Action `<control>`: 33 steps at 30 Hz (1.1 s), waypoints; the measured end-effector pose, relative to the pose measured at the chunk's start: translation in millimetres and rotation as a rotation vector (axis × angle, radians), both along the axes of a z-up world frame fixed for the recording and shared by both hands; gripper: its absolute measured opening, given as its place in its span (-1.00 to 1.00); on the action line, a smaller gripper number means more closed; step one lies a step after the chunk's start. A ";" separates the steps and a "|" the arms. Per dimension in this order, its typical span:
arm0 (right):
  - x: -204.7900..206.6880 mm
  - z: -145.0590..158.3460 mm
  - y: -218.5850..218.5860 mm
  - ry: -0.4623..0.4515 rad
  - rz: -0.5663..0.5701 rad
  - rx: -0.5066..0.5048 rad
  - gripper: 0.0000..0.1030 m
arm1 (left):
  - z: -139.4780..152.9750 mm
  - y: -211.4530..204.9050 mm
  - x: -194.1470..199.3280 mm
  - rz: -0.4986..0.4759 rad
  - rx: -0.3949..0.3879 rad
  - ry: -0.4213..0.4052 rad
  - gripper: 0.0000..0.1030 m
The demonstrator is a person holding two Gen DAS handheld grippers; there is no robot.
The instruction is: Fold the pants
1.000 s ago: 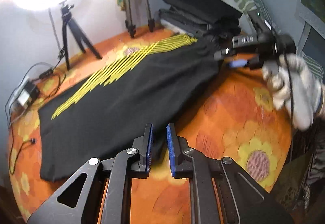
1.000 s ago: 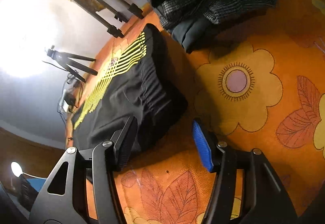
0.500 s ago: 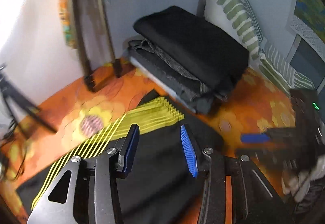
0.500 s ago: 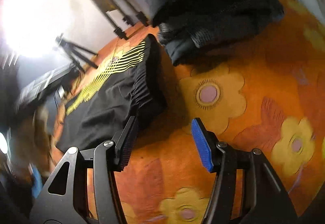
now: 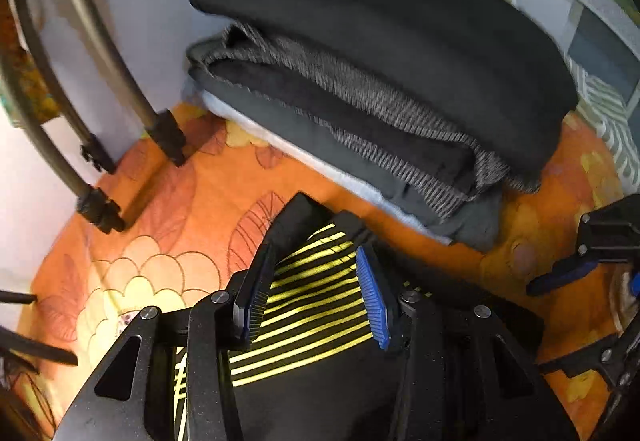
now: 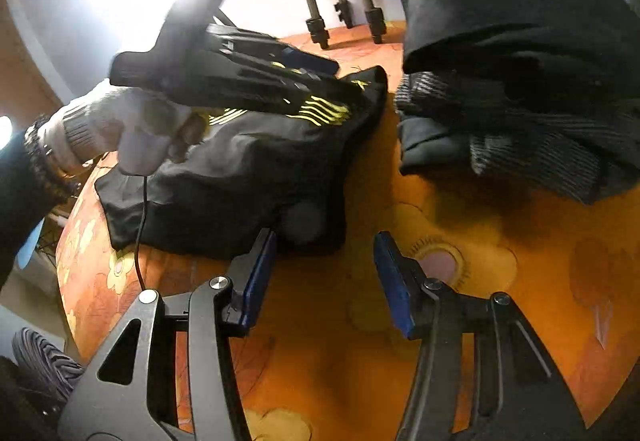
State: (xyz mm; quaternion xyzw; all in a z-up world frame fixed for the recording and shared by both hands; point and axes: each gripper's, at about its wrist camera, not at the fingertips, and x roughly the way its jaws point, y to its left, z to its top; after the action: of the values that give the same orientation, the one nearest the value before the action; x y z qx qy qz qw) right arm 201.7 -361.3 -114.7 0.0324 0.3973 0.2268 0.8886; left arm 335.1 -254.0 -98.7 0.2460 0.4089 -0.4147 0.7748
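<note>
Tabletop (image 6: 520,321), orange floral cover, carries everything in view.

Stack of folded clothes (image 5: 400,81) at the far side: black piece on top, grey knit and dark layers under it, pale layer at the bottom. Right wrist view has the same stack (image 6: 520,41) at upper right, near the pants but apart from them.

Pants (image 6: 240,181), black with yellow stripes, lie bunched on the tabletop left of the stack. Striped part is raised toward the far end; near edge sits just beyond the right gripper's left finger. Left wrist view shows the striped section (image 5: 312,305) directly under and between the left gripper's fingers, a corner of the fabric poking out past the tips.

Tripod legs (image 5: 100,145) stand on the tabletop at the left, against the wall. Striped cushion (image 5: 600,113) behind the stack on the right.

Left gripper (image 5: 316,293): fingers spread wide, over the striped fabric, not pinching it. Gloved left hand (image 6: 120,133) holds it above the pants; cable hangs down from it.

Right gripper (image 6: 324,281): fingers spread apart, nothing between them, only bare tabletop. Pants edge just ahead of the left finger (image 6: 256,273); contact can't be confirmed.
</note>
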 end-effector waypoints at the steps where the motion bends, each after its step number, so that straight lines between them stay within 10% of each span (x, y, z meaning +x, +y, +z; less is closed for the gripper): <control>1: 2.1 -3.3 -1.0 0.001 0.005 0.025 0.05 | -3.0 0.0 -0.3 -0.007 -0.001 0.004 -0.20; 6: 7.9 -17.3 -11.4 0.021 -0.006 0.141 0.02 | -6.0 7.7 -3.7 -0.012 -0.035 0.011 -0.22; 10: 2.0 -13.0 -18.2 -0.018 -0.014 0.190 0.02 | -9.1 14.4 -12.0 -0.030 -0.042 0.011 -0.84; 20: -4.5 -9.0 -29.6 -0.061 0.004 0.252 0.02 | 10.8 34.4 -24.3 0.012 -0.086 -0.050 -0.94; 28: -6.4 -15.2 -27.0 -0.049 0.017 0.267 0.02 | 8.0 4.3 -17.5 -0.028 -0.013 -0.074 -0.19; 33: -11.5 -15.1 -25.0 -0.054 0.030 0.253 0.02 | 4.5 -4.9 -8.2 -0.055 0.015 -0.050 -0.17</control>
State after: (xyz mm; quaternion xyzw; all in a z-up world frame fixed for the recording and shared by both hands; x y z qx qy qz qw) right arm 190.1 -386.3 -129.8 0.1322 0.3417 0.2891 0.8844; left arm 327.0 -258.9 -94.2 0.2735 0.3856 -0.4263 0.7712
